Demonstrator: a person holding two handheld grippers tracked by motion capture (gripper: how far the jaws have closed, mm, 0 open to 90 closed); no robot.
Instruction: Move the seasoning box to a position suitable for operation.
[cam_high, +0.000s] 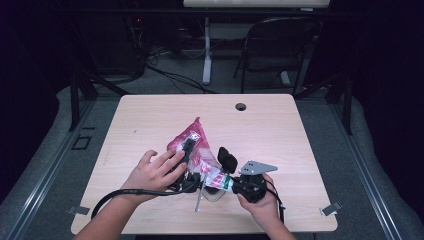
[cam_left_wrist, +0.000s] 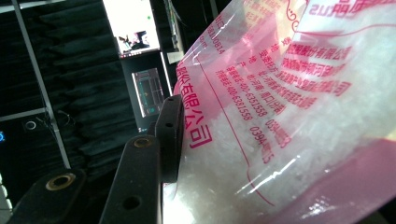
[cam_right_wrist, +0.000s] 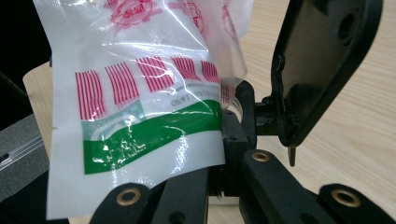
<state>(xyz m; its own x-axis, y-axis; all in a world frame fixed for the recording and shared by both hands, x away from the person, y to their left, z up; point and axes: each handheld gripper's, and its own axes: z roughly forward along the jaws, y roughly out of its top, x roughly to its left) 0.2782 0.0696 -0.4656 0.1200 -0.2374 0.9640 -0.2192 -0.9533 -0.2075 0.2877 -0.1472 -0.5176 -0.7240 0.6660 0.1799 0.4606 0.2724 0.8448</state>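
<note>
Where the high view looks down, a pink-printed bag (cam_high: 192, 142) sits near the table's (cam_high: 150, 115) front edge, between left gripper (cam_high: 187, 165) and right gripper (cam_high: 235, 186). Left gripper view: jaws clamp the bag (cam_left_wrist: 289, 116) (red Chinese print, digits partly legible). Right gripper view: jaws pinch its green-striped edge (cam_right_wrist: 140, 135); writing unreadable.

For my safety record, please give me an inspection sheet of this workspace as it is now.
Surface: light wooden table, with a round hole near the far edge.
Job's things: pink printed plastic bag of white grains, lifted above the table; a second bag with red stripes and a green band.
Clutter: a pale item under the bags, too small to tell.
Grippers: left gripper shut on the pink bag; right gripper shut on the striped bag's edge.
Cables: black cable trailing from the left gripper.
Surroundings: dark room, folding chair, grey floor.
</note>
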